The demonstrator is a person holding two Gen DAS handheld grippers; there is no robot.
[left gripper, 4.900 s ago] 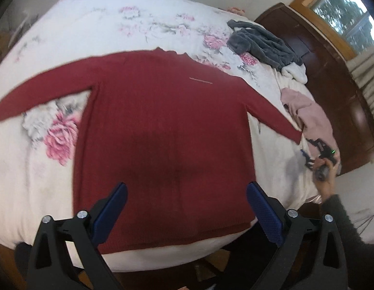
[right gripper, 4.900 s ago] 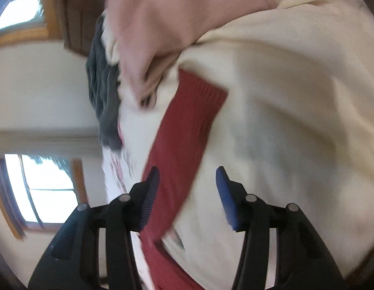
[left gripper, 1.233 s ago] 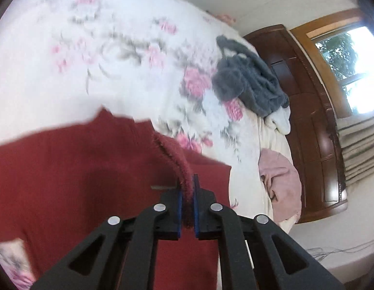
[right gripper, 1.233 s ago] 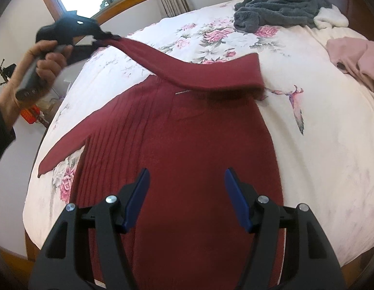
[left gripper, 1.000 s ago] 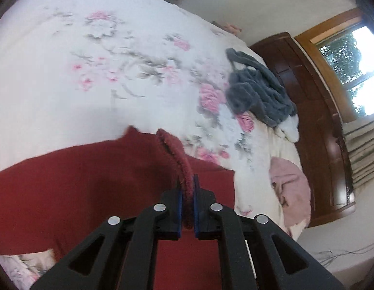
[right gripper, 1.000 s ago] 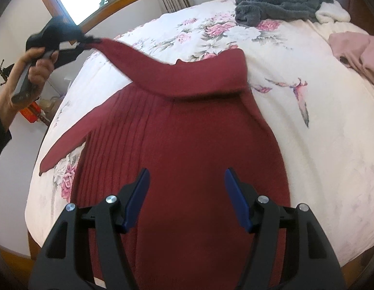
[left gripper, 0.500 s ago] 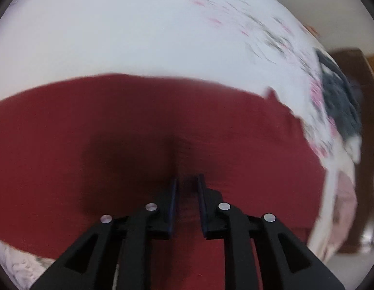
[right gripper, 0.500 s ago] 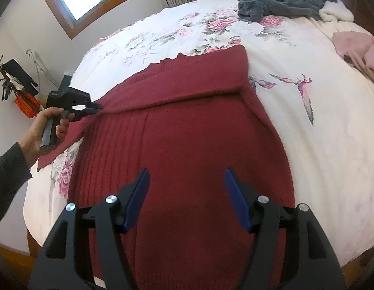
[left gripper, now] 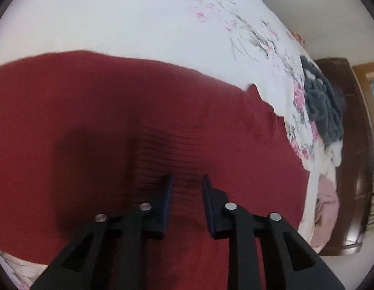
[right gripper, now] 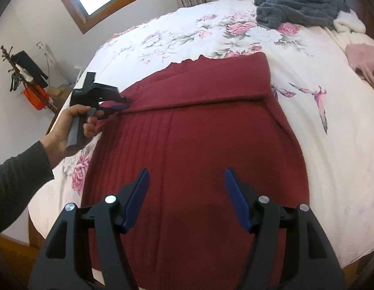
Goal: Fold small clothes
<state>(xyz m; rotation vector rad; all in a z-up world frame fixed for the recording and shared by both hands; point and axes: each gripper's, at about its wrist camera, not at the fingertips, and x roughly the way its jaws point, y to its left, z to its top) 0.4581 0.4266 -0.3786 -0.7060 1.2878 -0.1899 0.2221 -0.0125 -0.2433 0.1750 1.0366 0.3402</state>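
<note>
A dark red knit sweater (right gripper: pixel 199 145) lies flat on the bed, filling most of the left wrist view (left gripper: pixel 90 108). Its right sleeve (right gripper: pixel 211 82) is folded across the chest toward the left side. My left gripper (left gripper: pixel 187 183) sits low over the ribbed cuff (left gripper: pixel 162 149) of that sleeve, jaws apart and nothing pinched between them. In the right wrist view a hand holds the left gripper (right gripper: pixel 124 103) at the sweater's left edge. My right gripper (right gripper: pixel 186 172) hovers open above the sweater's lower body.
The floral bedcover (right gripper: pixel 187 31) spreads around the sweater. A grey fleece garment (right gripper: pixel 298 7) and a white fluffy piece (right gripper: pixel 349 23) lie at the far right, with a pink garment (right gripper: pixel 363 60) nearer. A dark wooden headboard (left gripper: pixel 351 145) borders that side. A coat stand (right gripper: pixel 25 72) is left of the bed.
The left gripper carried the sleeve across the chest, lowered it onto the sweater's left side, and its jaws have spread apart. The right gripper stayed open above the hem area.
</note>
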